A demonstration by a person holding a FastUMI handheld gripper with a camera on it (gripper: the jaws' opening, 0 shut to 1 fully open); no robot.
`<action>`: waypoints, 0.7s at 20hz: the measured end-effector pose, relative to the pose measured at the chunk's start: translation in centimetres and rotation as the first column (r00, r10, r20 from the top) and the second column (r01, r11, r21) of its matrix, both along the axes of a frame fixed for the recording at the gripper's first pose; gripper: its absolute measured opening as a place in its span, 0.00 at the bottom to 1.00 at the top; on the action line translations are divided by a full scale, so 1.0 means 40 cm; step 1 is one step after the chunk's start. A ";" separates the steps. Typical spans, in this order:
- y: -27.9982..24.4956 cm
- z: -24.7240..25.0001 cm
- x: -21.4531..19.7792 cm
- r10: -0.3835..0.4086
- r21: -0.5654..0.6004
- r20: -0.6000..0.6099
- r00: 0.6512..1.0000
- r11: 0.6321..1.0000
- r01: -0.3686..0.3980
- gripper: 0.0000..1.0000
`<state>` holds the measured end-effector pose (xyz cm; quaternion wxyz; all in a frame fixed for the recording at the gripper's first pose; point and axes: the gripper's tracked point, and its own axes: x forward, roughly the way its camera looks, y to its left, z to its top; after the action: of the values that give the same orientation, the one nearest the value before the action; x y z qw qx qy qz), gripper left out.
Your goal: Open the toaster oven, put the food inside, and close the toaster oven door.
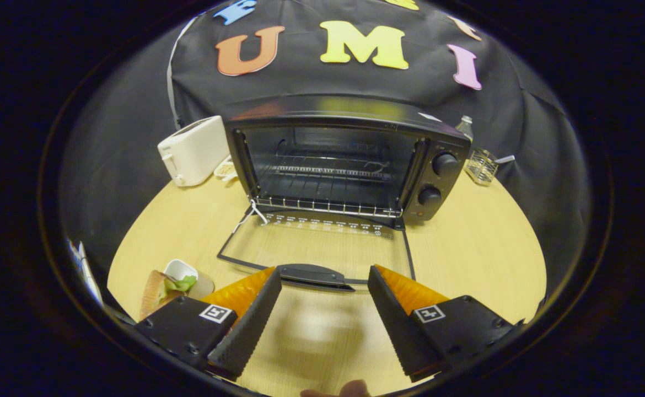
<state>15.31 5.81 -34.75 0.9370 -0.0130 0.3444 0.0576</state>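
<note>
A black toaster oven (350,160) stands on the wooden table with its glass door (317,245) swung down flat toward me. The wire rack (328,176) inside is bare. The door's dark handle (314,275) lies just ahead of my fingertips. My gripper (324,275) is open, nothing between its fingers, which hover over the table in front of the door. The food, a sandwich with lettuce (160,289), lies on the table to the left of my left finger, next to a small white cup (180,269).
A white pop-up toaster (193,150) stands left of the oven. To the oven's right are a wire basket (481,165) and a small bottle (465,127). The round table's edge (537,275) curves close on the right. A fingertip shows at the bottom.
</note>
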 end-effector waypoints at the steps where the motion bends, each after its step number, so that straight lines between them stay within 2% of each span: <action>1: -0.001 0.025 -0.010 0.029 0.009 0.009 1.000 1.000 -0.029 1.00; 3: -0.005 0.082 -0.027 0.086 0.030 0.028 0.996 0.996 -0.086 1.00; 7: 0.033 0.170 -0.083 0.200 0.169 -0.016 0.980 0.966 -0.194 1.00; 10: 0.078 0.208 -0.127 0.238 0.311 -0.094 0.967 0.929 -0.199 1.00; 14: 0.152 0.201 -0.163 0.264 0.463 -0.226 0.938 0.876 -0.135 1.00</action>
<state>8.77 11.87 -26.71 0.8454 0.1718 0.4492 0.2324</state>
